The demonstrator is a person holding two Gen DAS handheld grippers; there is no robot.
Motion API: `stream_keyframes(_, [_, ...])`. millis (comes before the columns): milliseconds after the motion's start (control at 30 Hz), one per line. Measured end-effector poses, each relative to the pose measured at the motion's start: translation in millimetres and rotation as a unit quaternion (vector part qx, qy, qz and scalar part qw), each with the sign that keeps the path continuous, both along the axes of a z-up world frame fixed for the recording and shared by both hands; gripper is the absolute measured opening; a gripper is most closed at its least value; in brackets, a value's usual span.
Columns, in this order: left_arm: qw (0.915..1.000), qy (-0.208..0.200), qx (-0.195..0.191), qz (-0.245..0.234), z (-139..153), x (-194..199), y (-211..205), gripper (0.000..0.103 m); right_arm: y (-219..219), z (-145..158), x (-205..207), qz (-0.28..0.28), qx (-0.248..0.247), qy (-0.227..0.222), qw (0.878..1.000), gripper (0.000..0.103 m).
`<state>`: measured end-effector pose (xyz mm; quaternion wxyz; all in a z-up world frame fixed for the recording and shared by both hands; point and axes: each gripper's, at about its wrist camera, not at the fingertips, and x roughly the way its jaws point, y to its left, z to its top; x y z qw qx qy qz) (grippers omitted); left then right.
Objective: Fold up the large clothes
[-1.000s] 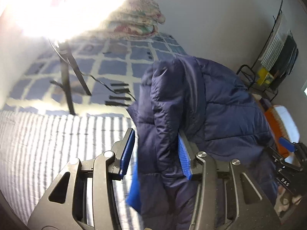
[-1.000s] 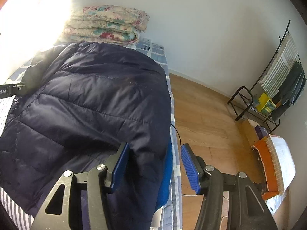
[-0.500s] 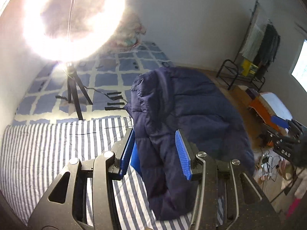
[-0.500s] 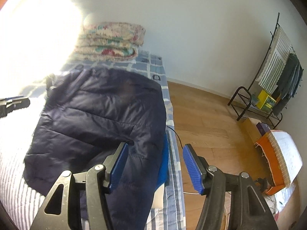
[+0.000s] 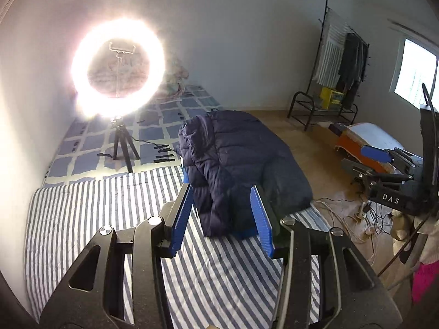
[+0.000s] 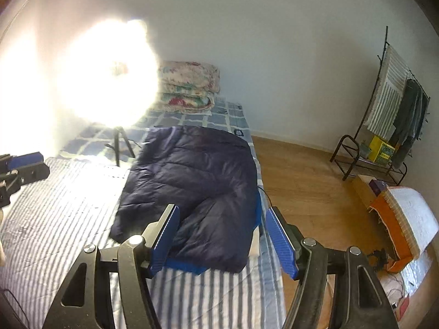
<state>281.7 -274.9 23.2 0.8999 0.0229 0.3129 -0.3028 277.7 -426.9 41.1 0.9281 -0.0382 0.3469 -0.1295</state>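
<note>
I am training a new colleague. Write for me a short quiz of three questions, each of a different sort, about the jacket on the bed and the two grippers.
1. True or false: the left gripper is clamped on the navy puffer jacket.
2. Choose one. The jacket lies on: A) the wooden floor; B) the bed; C) the clothes rack.
3. Fill the gap: the ring light stands on a small ______ on the bed.

Key: 1 false, both the left and the right gripper hold nothing; 2 B; 3 tripod.
</note>
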Motion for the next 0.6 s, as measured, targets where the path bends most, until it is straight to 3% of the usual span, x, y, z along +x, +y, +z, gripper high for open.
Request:
stream_keyframes(267, [0.9996, -0.025, 0.011, 0.005, -5, -82, 42, 0.047, 35, -10, -78, -0.019, 0.015, -0.017, 1.000, 0.074])
stream_keyframes(367, [0.9993, -0.033, 0.010, 0.013, -11, -101, 53, 0.060, 44, -22, -99, -0.026, 0.019, -0.018, 0.999, 0.075])
stream_keyframes(467, [0.9981, -0.055, 0.022, 0.015, -15, -118, 59, 0.061, 51, -35, -117, -0.030, 0.029, -0.023, 0.999, 0.077])
stream_keyframes(600, [0.9978, -0.057, 0.032, 0.005, -19, -132, 61, 0.074, 59, -45, -133, -0.043, 0.023, -0.032, 0.998, 0.080])
